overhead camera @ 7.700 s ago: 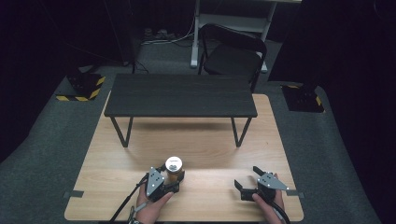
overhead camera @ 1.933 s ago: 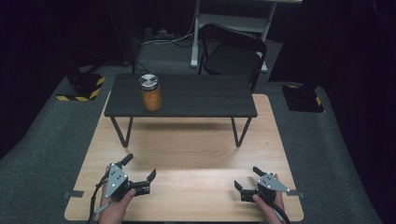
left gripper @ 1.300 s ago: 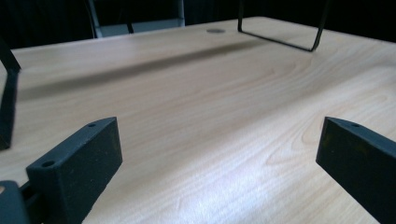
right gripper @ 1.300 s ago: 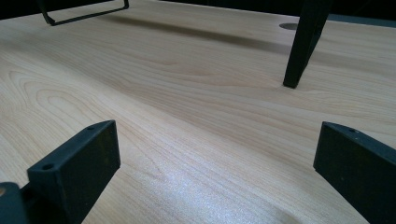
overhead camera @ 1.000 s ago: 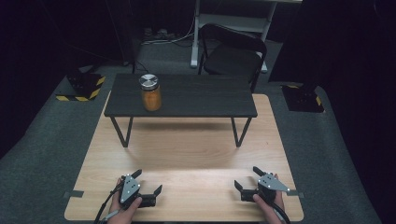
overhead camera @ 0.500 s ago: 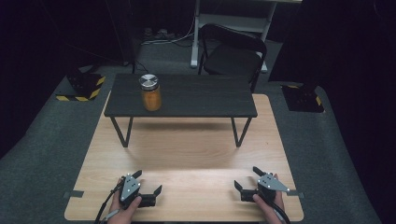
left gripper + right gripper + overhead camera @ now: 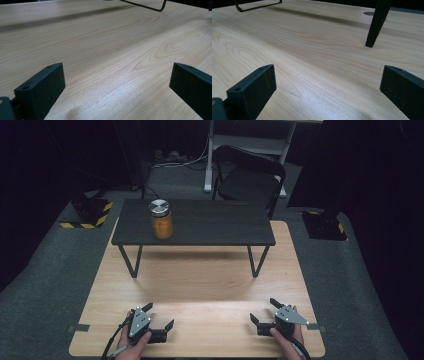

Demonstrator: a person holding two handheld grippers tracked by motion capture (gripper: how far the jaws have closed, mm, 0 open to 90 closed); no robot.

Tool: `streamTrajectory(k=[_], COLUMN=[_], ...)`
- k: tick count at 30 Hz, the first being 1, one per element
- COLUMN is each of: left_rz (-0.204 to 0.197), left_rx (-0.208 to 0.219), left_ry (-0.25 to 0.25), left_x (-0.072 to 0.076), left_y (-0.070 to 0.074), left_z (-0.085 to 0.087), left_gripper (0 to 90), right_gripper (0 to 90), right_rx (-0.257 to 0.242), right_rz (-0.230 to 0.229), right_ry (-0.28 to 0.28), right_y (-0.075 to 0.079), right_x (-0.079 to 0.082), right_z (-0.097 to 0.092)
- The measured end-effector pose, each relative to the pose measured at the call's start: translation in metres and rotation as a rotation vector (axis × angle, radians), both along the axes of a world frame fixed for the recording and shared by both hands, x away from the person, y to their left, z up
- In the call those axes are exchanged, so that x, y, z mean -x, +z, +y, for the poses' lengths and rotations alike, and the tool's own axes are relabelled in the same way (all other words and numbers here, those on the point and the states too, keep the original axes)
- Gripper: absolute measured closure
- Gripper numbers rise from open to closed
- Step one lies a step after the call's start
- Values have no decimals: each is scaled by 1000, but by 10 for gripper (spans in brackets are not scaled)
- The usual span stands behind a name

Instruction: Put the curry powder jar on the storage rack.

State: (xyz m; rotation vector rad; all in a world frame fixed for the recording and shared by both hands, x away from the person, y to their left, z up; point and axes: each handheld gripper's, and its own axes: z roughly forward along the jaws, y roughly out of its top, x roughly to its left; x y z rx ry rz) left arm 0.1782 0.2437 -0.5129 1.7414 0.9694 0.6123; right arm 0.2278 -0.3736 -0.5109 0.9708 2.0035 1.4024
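While both grippers rest open, the jar (image 7: 161, 219) holds orange contents.

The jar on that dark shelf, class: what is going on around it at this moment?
A person holds a gripper in each hand at the near edge of the wooden table. The left gripper and the right gripper are both open and hold nothing. The jar stands upright on the dark shelf, far from both.

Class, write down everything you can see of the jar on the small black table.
The jar is a short, round, clear container filled with something orange-yellow and closed by a shiny silver lid. It stands upright toward the left end of the black table, resting on its top. Nothing else touches it; both grippers lie far off at the near edge.
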Motion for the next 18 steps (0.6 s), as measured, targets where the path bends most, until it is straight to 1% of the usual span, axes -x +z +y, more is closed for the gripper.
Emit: streamTrajectory(k=[6,18], left_rz=[10,12], left_rx=[9,12], left_ry=[-7,-14], left_x=[-2,-3], left_y=[0,0], left_z=[1,2], left_gripper=[6,7], right_gripper=[1,1], right_rx=[0,0], right_rz=[2,4], right_ry=[-2,-2], right_y=[0,0], right_x=[0,0], right_z=[0,0])
